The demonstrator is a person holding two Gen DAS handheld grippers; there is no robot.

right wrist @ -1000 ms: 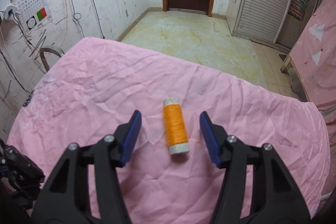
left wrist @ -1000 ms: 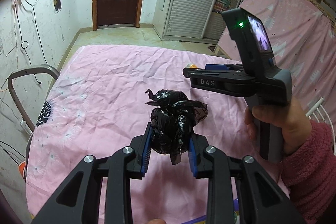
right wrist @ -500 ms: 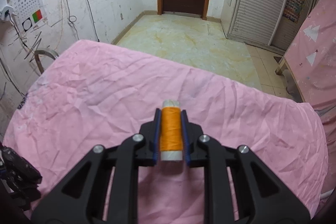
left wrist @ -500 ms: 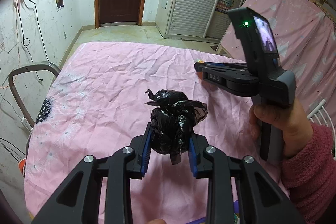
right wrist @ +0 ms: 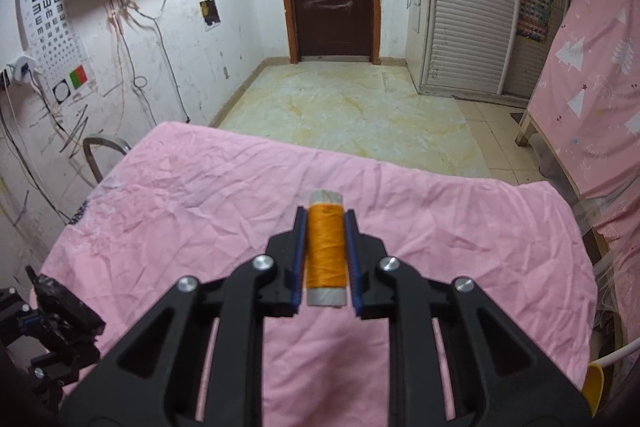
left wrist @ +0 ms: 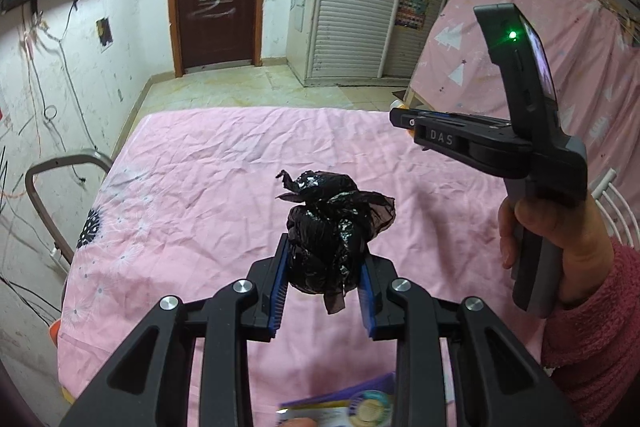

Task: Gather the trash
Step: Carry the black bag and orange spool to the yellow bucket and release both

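My left gripper is shut on a crumpled black plastic bag and holds it above the pink sheet. My right gripper is shut on an orange thread spool with clear plastic ends, lifted above the sheet. In the left wrist view the right gripper is up at the right, held by a hand in a pink sleeve. The black bag also shows at the lower left of the right wrist view.
The pink sheet covers a table. A metal chair back stands at the table's left edge. A purple printed item lies at the near edge below my left gripper. A pink-draped frame stands at the right, with tiled floor beyond.
My right gripper closed on the orange spool and lifted it off the sheet. Both grippers have risen. The left gripper keeps its hold on the black bag.
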